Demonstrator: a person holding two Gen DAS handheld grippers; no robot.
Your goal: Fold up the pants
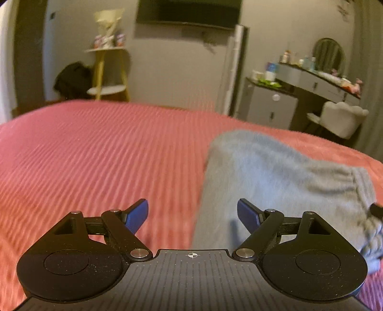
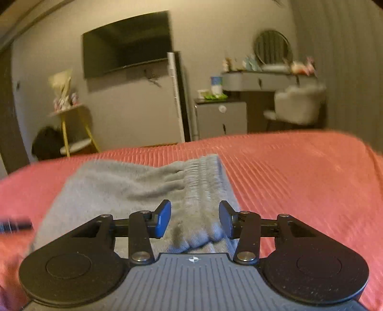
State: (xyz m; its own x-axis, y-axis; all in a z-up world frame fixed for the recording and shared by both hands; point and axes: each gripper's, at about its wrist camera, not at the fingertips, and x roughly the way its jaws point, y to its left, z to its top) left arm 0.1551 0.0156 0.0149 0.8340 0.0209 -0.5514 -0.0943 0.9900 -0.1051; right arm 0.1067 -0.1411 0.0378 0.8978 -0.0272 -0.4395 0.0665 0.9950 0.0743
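A: So, nearest?

B: The left gripper (image 1: pixel 191 217), jaws spread wide over the red ribbed bedspread (image 1: pixel 95 155), holding nothing. The right gripper (image 2: pixel 195 220) stands about half open, the waistband of the grey sweatpants (image 2: pixel 134 186) lying between its pads, which are clear of the cloth.

A: Farther off?

B: The folded pants lie on the bed; beyond, a vanity desk (image 2: pixel 258 79).

— What do we see past the red bedspread (image 1: pixel 95 155)?
— A dark TV (image 1: pixel 189 10) on the wall, a yellow shelf (image 1: pixel 107 71), a vanity (image 1: pixel 318 81) with a mirror (image 1: pixel 329 55) and white chair (image 1: pixel 342 119).
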